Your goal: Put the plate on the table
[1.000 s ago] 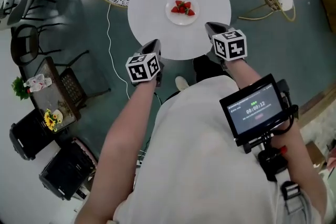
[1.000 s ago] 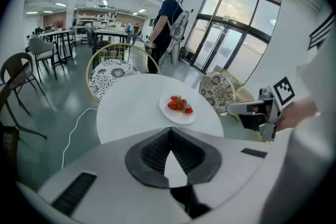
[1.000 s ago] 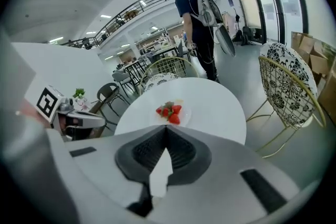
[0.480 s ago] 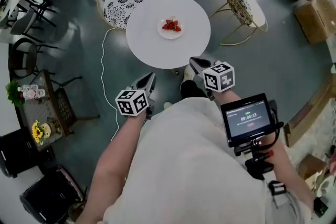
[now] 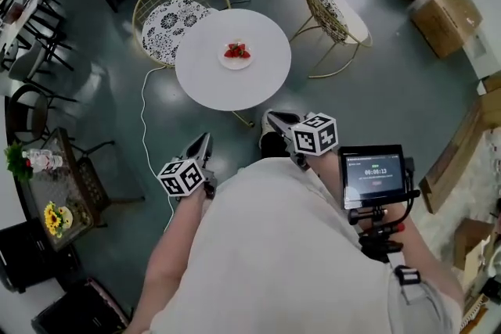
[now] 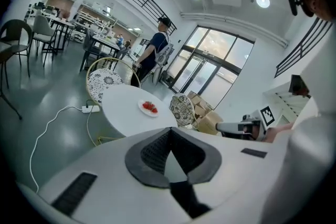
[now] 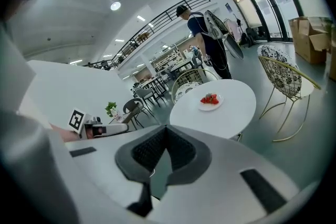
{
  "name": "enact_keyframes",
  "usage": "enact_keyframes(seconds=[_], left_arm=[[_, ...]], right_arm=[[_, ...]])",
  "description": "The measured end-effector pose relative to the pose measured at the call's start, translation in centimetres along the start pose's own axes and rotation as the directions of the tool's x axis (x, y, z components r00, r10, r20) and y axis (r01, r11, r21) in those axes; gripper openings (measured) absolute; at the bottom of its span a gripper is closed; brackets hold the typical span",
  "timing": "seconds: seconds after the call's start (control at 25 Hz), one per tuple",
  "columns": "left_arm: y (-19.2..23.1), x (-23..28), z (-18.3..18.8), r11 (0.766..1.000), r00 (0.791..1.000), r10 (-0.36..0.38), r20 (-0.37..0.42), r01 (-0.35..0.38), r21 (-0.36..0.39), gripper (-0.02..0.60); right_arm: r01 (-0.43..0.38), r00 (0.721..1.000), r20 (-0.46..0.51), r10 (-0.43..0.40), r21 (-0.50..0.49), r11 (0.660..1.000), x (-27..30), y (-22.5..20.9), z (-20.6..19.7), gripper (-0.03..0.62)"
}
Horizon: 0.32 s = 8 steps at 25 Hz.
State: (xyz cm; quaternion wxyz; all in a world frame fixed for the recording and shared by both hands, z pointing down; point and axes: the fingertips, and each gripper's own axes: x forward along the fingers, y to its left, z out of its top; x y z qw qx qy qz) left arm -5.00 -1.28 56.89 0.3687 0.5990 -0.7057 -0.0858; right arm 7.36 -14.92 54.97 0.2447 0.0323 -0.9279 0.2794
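The person has backed well away from the desk (image 5: pixel 205 86), leaving the plate (image 5: pixel 236 53) near its middle. The left claw (image 5: pixel 203 141) and right claw (image 5: pixel 271 119) are pressed together and empty, so the placing looks done.

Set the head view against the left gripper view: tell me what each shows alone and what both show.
Head view only: the dark side table with yellow flowers. Left gripper view only: the glass doors and ceiling lights. Both: the round white table with the plate of strawberries on it.
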Motion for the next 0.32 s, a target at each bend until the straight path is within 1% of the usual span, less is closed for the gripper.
enact_keyframes(seconds=[0.08, 0.16, 0.32], left_arm=[[0.15, 0.0, 0.49, 1.0, 1.0, -0.006, 0.013, 0.006, -0.01, 0.005], [0.19, -0.02, 0.71, 0.999, 1.0, -0.005, 0.028, 0.006, -0.035, 0.005], [-0.04, -0.21, 0.23, 0.997, 0.999, -0.012, 0.035, 0.014, -0.07, 0.005]], right_arm=[[-0.011, 1.0, 0.011, 0.011, 0.01, 1.0, 0.0, 0.16, 0.12, 0.005], [-0.022, 1.0, 0.019, 0.021, 0.032, 0.999, 0.07, 0.19, 0.13, 0.005], [-0.036, 0.999, 0.013, 0.035, 0.071, 0.997, 0.48, 0.34, -0.62, 0.005]])
